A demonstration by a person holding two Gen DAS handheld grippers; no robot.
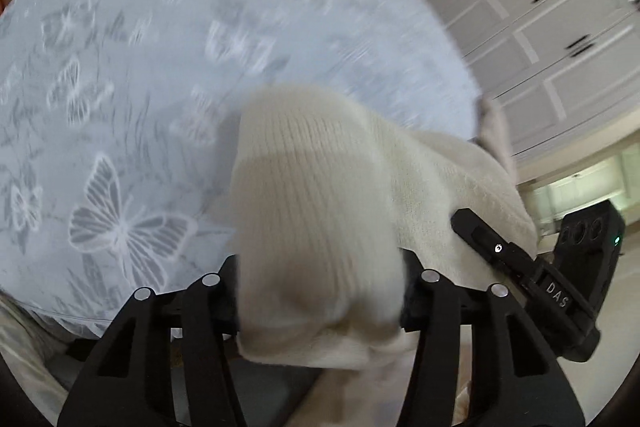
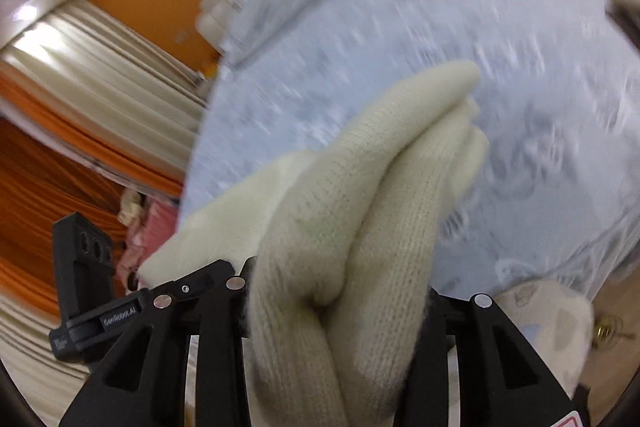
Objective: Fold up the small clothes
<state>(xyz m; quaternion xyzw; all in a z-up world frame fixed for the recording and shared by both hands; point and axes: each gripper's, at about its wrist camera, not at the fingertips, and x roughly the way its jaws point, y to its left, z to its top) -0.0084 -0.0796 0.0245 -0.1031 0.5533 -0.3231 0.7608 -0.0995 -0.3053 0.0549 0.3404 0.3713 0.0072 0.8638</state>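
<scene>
both grippers grip one cream ribbed knit garment, held up above a pale blue bedspread printed with grey butterflies; the left gripper has its black fingers closed in on a thick bunched fold of the knit, which drapes over and hides the fingertips; the right gripper likewise pinches doubled folds of the same cream cloth, the fabric rising in two rounded ridges between its jaws; in the left wrist view the right gripper's body lies against the garment's far edge; white panelled cupboard doors stand beyond the bed; orange and cream curtains hang at the other side; both views are blurred.
</scene>
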